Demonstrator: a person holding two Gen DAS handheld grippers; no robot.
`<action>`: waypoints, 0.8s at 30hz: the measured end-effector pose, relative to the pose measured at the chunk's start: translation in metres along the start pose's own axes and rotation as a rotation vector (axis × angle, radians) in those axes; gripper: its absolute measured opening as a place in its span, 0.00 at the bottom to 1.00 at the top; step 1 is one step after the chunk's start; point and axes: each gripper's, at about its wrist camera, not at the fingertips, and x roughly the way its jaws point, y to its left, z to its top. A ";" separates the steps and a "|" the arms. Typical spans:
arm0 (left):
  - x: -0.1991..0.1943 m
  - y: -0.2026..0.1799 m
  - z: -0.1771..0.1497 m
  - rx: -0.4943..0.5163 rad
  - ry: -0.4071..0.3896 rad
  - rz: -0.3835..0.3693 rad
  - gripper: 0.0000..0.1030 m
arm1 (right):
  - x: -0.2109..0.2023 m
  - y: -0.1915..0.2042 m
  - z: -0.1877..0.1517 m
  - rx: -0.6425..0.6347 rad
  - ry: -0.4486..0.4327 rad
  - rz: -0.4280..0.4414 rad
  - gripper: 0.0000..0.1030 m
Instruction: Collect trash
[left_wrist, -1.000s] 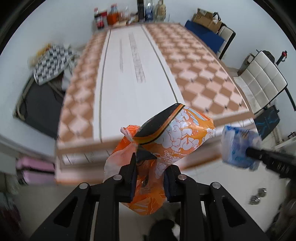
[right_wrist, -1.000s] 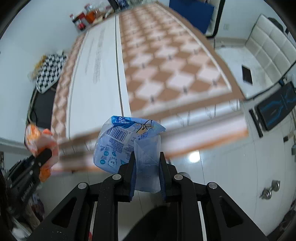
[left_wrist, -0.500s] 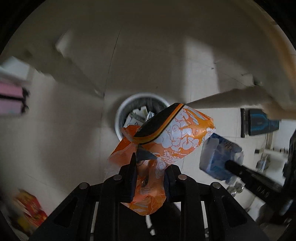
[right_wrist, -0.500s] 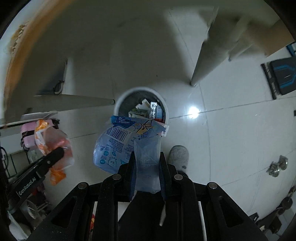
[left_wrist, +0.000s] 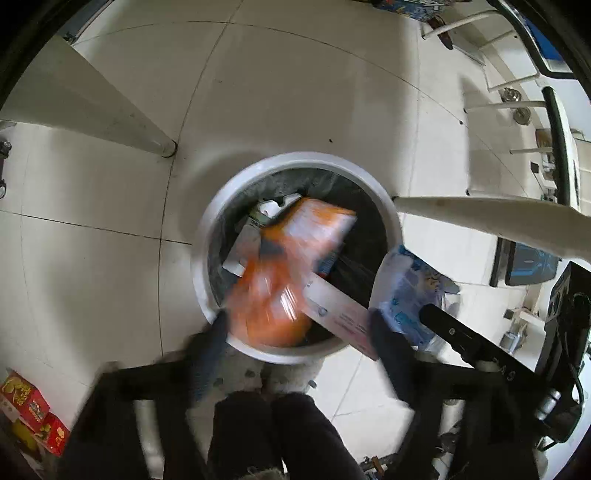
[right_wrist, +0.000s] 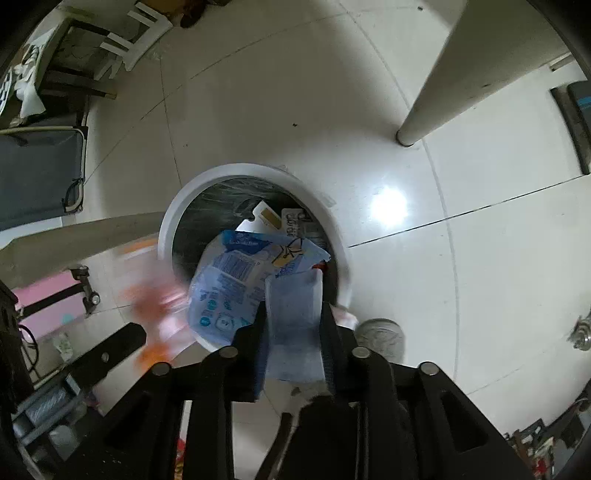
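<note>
While both grippers hang over the white bin (left_wrist: 207, 236):
Left gripper (left_wrist: 299, 325): fingers apart, blurred orange wrapper (left_wrist: 288, 266) loose beyond them, over the bin mouth.
Right gripper (right_wrist: 293, 321): fingers clamped on blue wrapper (right_wrist: 236, 280).

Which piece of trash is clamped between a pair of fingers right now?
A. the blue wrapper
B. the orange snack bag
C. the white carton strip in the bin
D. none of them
A: the right gripper is shut on the blue wrapper, while the orange snack bag is blurred, loose over the bin, between the left gripper's spread fingers.
</note>
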 end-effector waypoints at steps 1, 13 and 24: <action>-0.002 0.004 -0.002 -0.001 -0.006 0.008 0.86 | 0.003 0.001 0.003 0.004 0.001 0.007 0.55; -0.065 0.015 -0.050 0.036 -0.175 0.237 0.86 | -0.041 0.028 -0.029 -0.164 -0.089 -0.153 0.96; -0.178 -0.020 -0.112 0.068 -0.212 0.262 0.86 | -0.183 0.052 -0.094 -0.238 -0.177 -0.190 0.96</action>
